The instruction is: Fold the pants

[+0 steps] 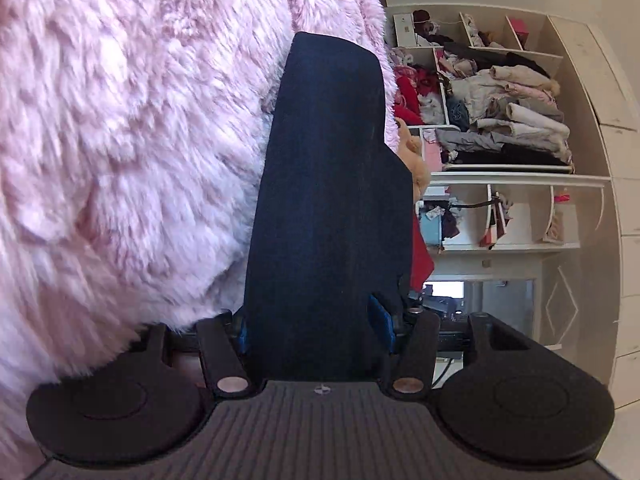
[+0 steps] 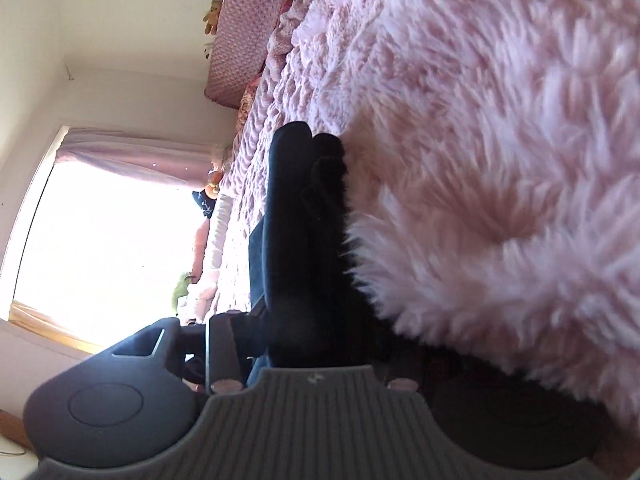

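In the left wrist view the dark navy pants [image 1: 328, 200] run as a flat band from my left gripper [image 1: 312, 320] up the middle of the picture. The cloth fills the whole gap between the blue pads [image 1: 380, 320] and bulges wider just past them. In the right wrist view the pants [image 2: 296, 232] look almost black, a thick fold with rounded ends lying against the blanket. They sit between the fingers of my right gripper [image 2: 316, 336]. Its right finger is lost in shadow under the blanket, so I cannot see whether the pads press.
A fluffy pink blanket [image 1: 120, 140] crowds the left of the left view and covers the right of the right view [image 2: 500, 160]. Open white shelves [image 1: 500, 176] hold piled clothes. A bright window [image 2: 100, 240] with a pink curtain and soft toys lies beyond the bed.
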{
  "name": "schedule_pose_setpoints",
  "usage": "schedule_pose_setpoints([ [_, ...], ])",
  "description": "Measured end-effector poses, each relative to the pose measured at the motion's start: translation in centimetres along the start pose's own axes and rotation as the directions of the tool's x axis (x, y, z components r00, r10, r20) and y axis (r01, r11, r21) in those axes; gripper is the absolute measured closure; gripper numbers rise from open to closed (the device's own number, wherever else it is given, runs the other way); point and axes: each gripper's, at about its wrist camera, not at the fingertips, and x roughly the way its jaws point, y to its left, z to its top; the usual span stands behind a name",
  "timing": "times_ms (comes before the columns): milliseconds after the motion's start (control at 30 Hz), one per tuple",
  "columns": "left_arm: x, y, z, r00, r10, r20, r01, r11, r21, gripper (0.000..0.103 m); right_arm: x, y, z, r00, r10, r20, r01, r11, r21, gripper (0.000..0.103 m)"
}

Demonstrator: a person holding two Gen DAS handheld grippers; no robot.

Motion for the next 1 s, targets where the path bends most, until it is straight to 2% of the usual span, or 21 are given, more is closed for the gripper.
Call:
schedule_pose_setpoints([
  [67,0.6,0.6,0.7,0.999,-0.048,-0.010,0.048,0.998,-0.039,0.049,1.3,-0.1,0.6,0.999,0.022,-0.039,-0.022,1.000,0.006,0.060],
  [100,1.1,0.7,1.0,0.998,-0.051,-0.023,0.050,0.998,-0.045,0.053,2.0,0.0,0.7,0.998,0.019,-0.055,-0.019,1.000,0.003,0.061],
  [167,1.9,0.4,1.2,0.997,-0.007,-0.071,0.005,1.000,-0.030,0.072,2.9,0.5,1.0,0.997,-0.017,-0.081,0.015,1.000,-0.022,0.068],
  [233,2.1,-0.4,1.4,0.993,0.054,-0.106,-0.055,0.999,-0.003,0.077,3.3,1.2,1.0,0.994,-0.060,-0.091,0.058,0.998,-0.031,0.075],
  [367,0.8,-2.4,1.8,0.982,0.125,-0.141,-0.120,0.992,0.044,0.079,3.5,2.8,0.3,0.996,-0.059,-0.062,0.058,0.998,-0.016,0.076],
  [500,-1.5,-4.8,2.1,0.958,0.230,-0.170,-0.208,0.968,0.139,0.079,5.1,5.3,-1.3,0.998,-0.024,-0.059,0.023,0.999,-0.023,0.077],
  [600,-4.8,-6.2,2.5,0.940,0.300,-0.161,-0.269,0.945,0.189,0.079,8.1,7.8,-2.6,0.998,-0.012,-0.054,0.008,0.997,-0.077,0.077],
  [733,-11.1,-7.0,3.1,0.917,0.386,-0.100,-0.358,0.908,0.219,0.077,13.9,10.4,-4.0,0.997,0.019,-0.072,-0.027,0.995,-0.100,0.077],
  [800,-14.6,-7.1,3.6,0.903,0.425,-0.060,-0.404,0.890,0.212,0.074,17.8,11.8,-4.4,0.995,0.048,-0.083,-0.057,0.992,-0.111,0.077],
  [933,-22.5,-5.9,4.8,0.884,0.468,0.018,-0.464,0.871,0.162,0.070,26.3,14.5,-5.5,0.986,0.111,-0.123,-0.127,0.983,-0.134,0.077],
  [1000,-26.6,-5.0,5.6,0.868,0.492,0.057,-0.495,0.857,0.143,0.069,31.7,16.1,-5.9,0.981,0.134,-0.143,-0.155,0.976,-0.155,0.077],
])
